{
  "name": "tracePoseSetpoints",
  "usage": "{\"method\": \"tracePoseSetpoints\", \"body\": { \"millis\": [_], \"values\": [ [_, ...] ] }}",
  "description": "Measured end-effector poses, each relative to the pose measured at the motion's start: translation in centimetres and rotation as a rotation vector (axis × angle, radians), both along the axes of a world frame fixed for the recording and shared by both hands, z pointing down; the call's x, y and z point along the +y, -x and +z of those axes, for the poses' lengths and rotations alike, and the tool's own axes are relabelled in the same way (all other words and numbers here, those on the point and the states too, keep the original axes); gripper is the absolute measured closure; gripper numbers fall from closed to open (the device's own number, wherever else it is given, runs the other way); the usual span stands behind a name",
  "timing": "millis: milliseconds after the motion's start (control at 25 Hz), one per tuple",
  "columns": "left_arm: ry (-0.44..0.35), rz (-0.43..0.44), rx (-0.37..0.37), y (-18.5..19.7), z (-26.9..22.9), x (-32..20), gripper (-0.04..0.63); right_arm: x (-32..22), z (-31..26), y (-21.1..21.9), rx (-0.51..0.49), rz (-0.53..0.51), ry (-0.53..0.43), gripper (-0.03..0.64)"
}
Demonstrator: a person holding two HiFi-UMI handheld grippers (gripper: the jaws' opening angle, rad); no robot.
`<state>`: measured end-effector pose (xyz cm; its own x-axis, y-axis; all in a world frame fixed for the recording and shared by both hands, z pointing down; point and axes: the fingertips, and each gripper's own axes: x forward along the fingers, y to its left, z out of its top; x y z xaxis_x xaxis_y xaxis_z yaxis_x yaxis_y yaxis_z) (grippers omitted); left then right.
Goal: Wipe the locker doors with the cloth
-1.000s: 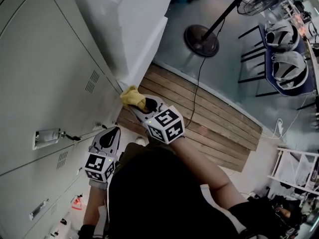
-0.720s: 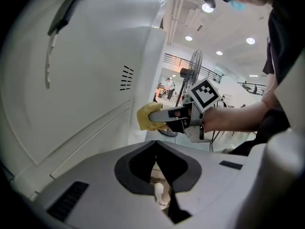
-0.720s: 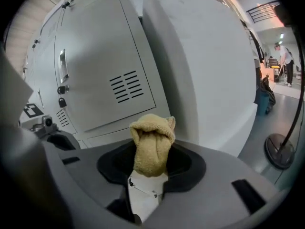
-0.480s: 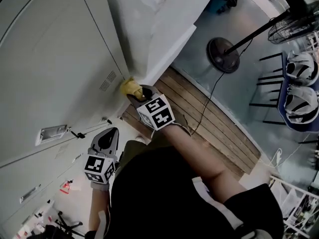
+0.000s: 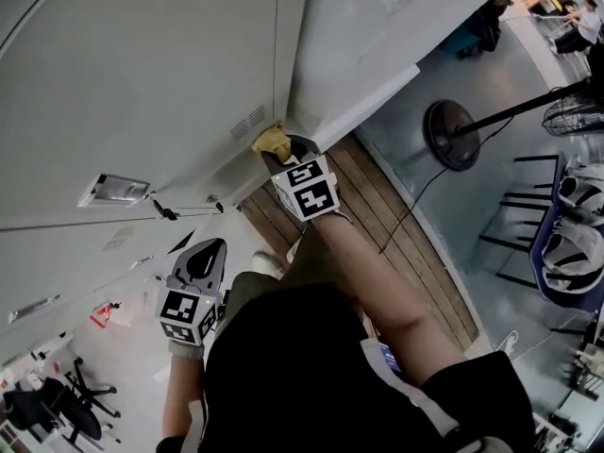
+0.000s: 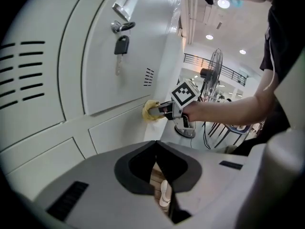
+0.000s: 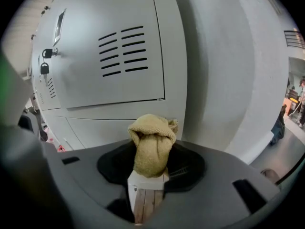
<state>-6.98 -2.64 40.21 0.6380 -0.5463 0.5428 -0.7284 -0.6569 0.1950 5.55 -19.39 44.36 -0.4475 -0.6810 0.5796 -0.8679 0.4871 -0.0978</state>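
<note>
A bunched yellow cloth sits clamped in my right gripper, which is shut on it. In the head view the cloth is at the lower right corner of a grey locker door, just below its vent slots; whether it touches the door I cannot tell. The left gripper view shows the cloth from the side at the door's bottom edge. My left gripper hangs lower and away from the lockers, shut with nothing in it. A key dangles from the door's lock.
Lower locker doors run below the wiped one. A white wall juts out right of the lockers. Wooden planking covers the floor beneath. A standing fan's round base and chairs stand further right.
My right gripper has carried the cloth from in front of the wall's corner up onto the locker door's lower right corner. The left gripper has stayed put.
</note>
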Motion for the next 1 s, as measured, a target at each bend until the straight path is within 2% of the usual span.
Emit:
{"method": "tracePoseSetpoints", "body": {
  "millis": [240, 440, 1000],
  "values": [
    [0.006, -0.052, -0.01, 2.6, 1.0, 2.1, 0.586, -0.2, 0.1, 0.4, 0.056, -0.009, -0.026, 0.459],
    [0.017, -0.064, -0.011, 4.0, 1.7, 3.6, 0.586, 0.4, 0.1, 1.7, 0.062, -0.013, -0.029, 0.459],
    [0.024, -0.129, -0.005, 7.3, 2.3, 5.8, 0.586, 3.7, 0.3, 9.3, -0.037, -0.093, 0.01, 0.459]
  ]
}}
